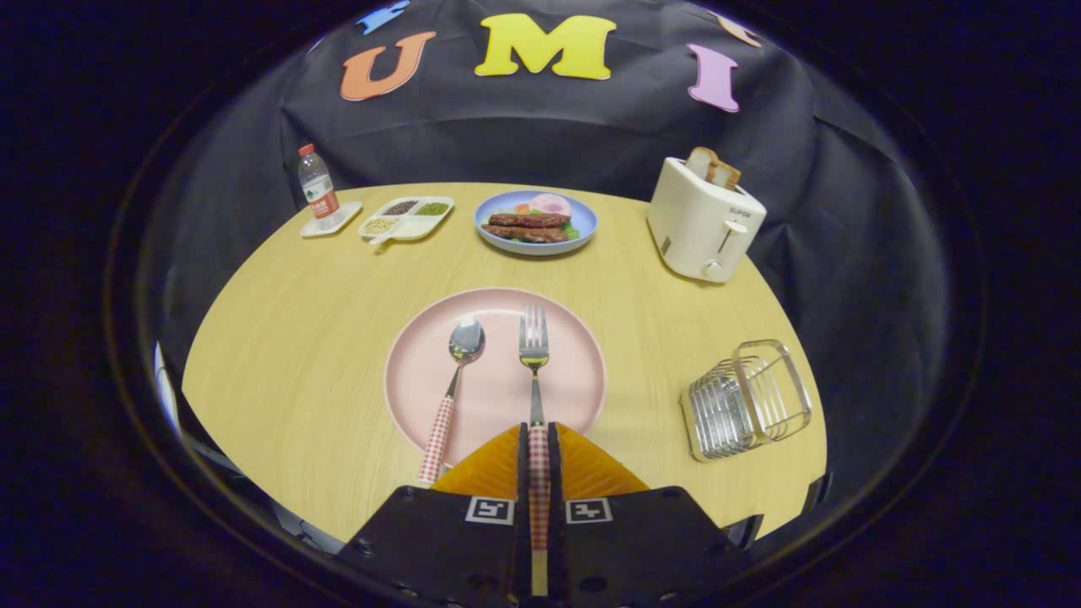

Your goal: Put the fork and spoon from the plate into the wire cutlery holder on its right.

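Note:
A pink plate [574, 338] lies on the round wooden table just ahead of my fingers. On it a fork [534, 355] points away from me, its red-checked handle running back between my two orange fingers [486, 469]. My gripper [538, 435] is shut on that handle, with both pads pressed against it. A spoon [456, 371] with the same checked handle lies left of the fork, its handle end past the plate's near rim. The wire cutlery holder [747, 399] stands on the table to the right of the plate.
Beyond the plate sits a blue dish [535, 221] of food. A cream toaster [703, 221] with bread stands at the far right. A divided snack tray [407, 218] and a water bottle [317, 187] on a small tray are at the far left.

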A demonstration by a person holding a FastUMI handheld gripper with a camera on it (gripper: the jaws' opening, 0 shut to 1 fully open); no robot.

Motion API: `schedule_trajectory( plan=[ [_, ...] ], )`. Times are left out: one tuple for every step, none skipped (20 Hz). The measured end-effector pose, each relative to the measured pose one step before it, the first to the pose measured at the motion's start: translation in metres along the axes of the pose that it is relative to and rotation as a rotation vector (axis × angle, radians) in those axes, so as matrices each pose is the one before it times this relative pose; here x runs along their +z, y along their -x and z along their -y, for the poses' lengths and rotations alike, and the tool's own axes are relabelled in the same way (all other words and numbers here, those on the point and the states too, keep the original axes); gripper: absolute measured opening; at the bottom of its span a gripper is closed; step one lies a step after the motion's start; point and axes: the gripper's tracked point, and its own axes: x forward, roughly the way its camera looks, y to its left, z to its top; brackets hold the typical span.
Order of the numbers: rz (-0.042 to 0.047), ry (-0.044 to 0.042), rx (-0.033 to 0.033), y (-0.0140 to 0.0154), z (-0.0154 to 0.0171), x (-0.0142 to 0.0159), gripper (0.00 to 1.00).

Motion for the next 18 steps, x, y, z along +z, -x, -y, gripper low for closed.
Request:
schedule_trajectory(
  plan=[
    [0.00823,-0.01236,-0.00852,0.00991,0.00393,0.00194,0.07],
    [0.00990,-0.01474,-0.01440,0.00883,0.00573,0.00173,0.07],
    [0.00604,-0.01483,-0.01335,0.00985,0.00605,0.00116,0.07],
    [0.00034,-0.01047,-0.01674,0.01019,0.00717,-0.00010,0.07],
    [0.00036,-0.00602,-0.01677,0.00961,0.00797,0.00135,0.07],
    [0.00652,-0.01377,-0.01626,0.00877,0.00799,0.00250,0.07],
    [0.00411,-0.01746,-0.01136,0.00793,0.00752,0.00293,0.07],
    [0.00424,-0.01845,-0.00469,0.00703,0.00699,0.00260,0.07],
    [0.00414,-0.01525,-0.00413,0.00631,0.00712,0.00327,0.07],
    [0.00163,-0.01437,-0.00760,0.00528,0.00850,0.00308,0.07],
    [-0.00515,-0.00943,-0.00808,0.00388,0.00884,0.00160,0.07],
    [-0.00895,-0.00791,-0.00917,0.00250,0.00912,0.00139,0.07],
    [-0.01026,-0.00738,-0.00395,0.00086,0.00954,0.00083,0.07],
    [-0.01931,-0.00445,-0.00051,-0.00012,0.00772,0.00063,0.07],
    [-0.02214,0.00135,0.00112,0.00036,0.00901,-0.00068,0.07],
    [-0.02174,0.01076,0.00248,-0.00067,0.00931,-0.00030,0.07],
    [-0.01823,0.01672,0.00382,-0.00072,0.00898,0.00005,0.07],
    [-0.01497,0.01762,0.00703,-0.00094,0.00883,0.00081,0.07]
  ],
)
